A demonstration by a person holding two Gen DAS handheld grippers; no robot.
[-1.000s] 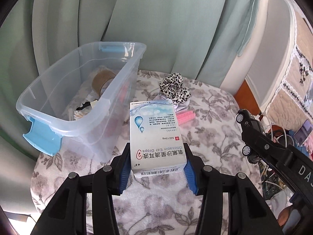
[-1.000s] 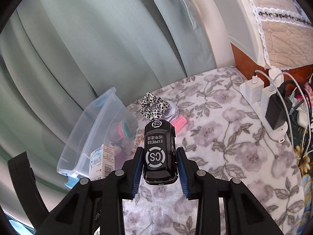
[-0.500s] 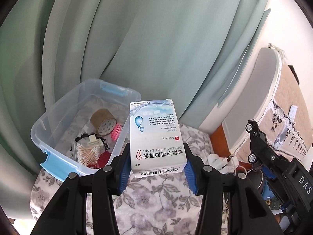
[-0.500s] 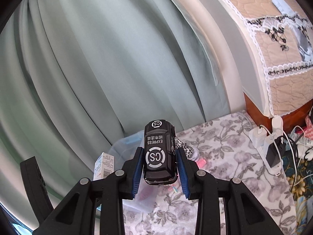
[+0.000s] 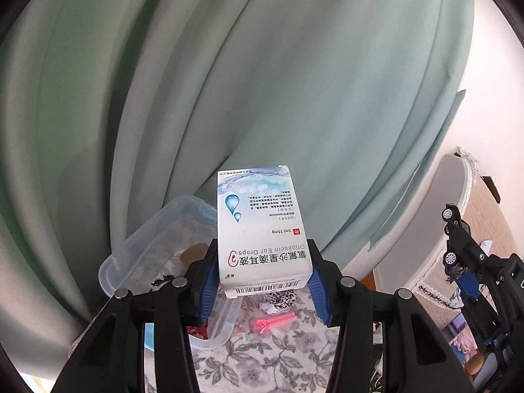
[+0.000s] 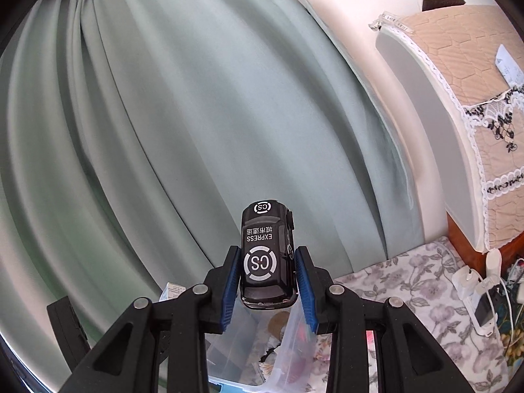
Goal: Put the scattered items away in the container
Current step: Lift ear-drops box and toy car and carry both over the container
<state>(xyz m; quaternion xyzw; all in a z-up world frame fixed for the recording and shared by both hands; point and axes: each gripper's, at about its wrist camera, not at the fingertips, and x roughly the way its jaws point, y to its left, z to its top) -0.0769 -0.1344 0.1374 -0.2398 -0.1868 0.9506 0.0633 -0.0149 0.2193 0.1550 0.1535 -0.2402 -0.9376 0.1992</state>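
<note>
The left tool (image 5: 263, 281) squeezed the medicine box (image 5: 260, 232) and the right tool (image 6: 268, 283) squeezed the toy car (image 6: 266, 255), both above the clear bin (image 5: 147, 245). Some things sat inside already. A pink clip (image 5: 276, 320) and spotted scrunchie (image 5: 278, 299) waited on the flowery cloth (image 5: 262, 360).

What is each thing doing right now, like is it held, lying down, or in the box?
Ear drops box: clamped in the left gripper, off the table.
Toy car: clamped in the right gripper, off the table.
Clear bin: lid off, things already inside.
Pink hair clip: lying on the floral cloth, outside the bin.
Leopard scrunchie: lying on the cloth, outside the bin.
</note>
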